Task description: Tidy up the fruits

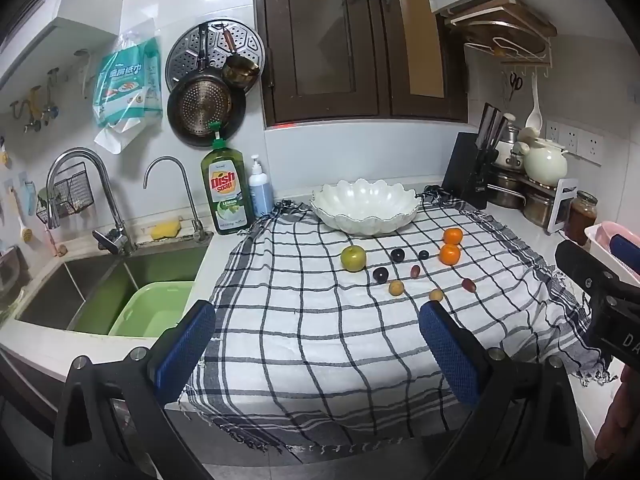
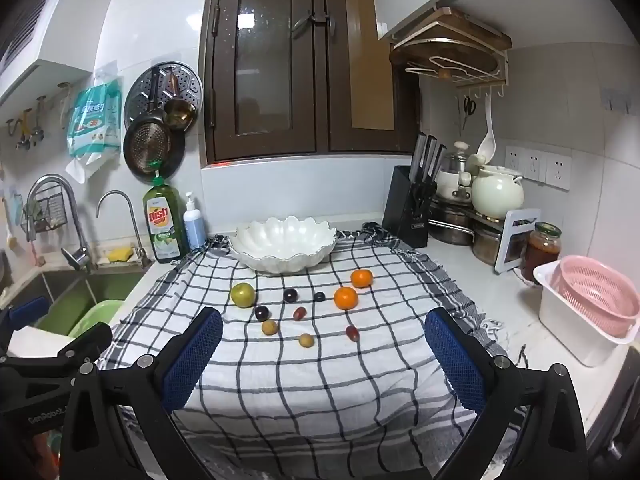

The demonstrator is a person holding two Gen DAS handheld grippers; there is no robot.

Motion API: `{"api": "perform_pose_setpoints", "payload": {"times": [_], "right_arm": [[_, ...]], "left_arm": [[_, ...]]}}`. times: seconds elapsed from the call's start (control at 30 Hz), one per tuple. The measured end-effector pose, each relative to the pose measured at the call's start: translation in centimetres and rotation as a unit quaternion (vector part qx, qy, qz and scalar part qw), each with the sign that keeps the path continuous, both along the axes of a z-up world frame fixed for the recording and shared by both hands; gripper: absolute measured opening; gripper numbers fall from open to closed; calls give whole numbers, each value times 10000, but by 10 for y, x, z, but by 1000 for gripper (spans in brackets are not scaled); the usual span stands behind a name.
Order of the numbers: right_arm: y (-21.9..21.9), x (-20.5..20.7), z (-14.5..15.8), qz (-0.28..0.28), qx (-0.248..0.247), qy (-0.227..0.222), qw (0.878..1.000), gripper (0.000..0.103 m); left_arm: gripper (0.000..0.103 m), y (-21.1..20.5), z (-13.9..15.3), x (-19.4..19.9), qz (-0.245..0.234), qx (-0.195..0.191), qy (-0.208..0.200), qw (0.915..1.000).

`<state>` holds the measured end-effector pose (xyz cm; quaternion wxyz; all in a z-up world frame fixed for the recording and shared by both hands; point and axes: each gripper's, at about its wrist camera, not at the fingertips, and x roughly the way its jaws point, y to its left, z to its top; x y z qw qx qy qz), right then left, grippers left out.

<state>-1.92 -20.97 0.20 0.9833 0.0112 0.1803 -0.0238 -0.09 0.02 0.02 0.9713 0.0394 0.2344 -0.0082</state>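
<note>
A white scalloped bowl [image 1: 365, 207] [image 2: 285, 245] stands empty at the back of a checked cloth [image 1: 320, 340] [image 2: 320, 380]. In front of it lie a green apple [image 1: 353, 258] [image 2: 243, 295], two oranges [image 1: 450, 255] [image 2: 345, 298], dark plums [image 1: 380, 275] [image 2: 262, 313], reddish grapes [image 1: 469, 285] [image 2: 352, 332] and small tan fruits [image 1: 396, 288] [image 2: 306, 340]. My left gripper [image 1: 316, 332] hovers open over the cloth's near part, well short of the fruit. My right gripper [image 2: 324, 340] is open too, its blue pads [image 2: 456, 360] wide apart with nothing between them.
A sink [image 1: 108, 284] with a green basin [image 1: 156, 308] lies left of the cloth. Dish soap [image 1: 226, 192] and a pump bottle [image 1: 261, 192] stand behind. On the right are a knife block [image 2: 412, 216], pots, a jar [image 2: 542, 248] and a pink colander [image 2: 596, 300].
</note>
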Motion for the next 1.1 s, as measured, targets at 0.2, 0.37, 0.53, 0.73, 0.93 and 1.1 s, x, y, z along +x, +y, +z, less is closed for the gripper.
{"api": "perform_pose_setpoints", "payload": {"times": [0.2,0.37,0.53,0.73,0.93,1.1], "right_arm": [[2,-1,-1,45,11,37,10000,103],[1,-3,0,51,0,42,10000,103],[0,-5,1,50,33,24,10000,103],[0,-12,8,44,5,-35,10000,103],[-2,-13,7,61,-7,-72,10000,103],[0,-15,9,53,-32,-111,9999,103]], "left_arm": [[103,0,1,-3,44,-43,-27,10000],[103,6,6,-8,88,-107,-50,9999],[103,6,10,-9,87,-142,-101,9998],[103,4,13,-13,79,-112,-188,9997],[103,5,15,-15,75,-136,-210,9997],[103,4,16,-15,72,-144,-223,9996]]}}
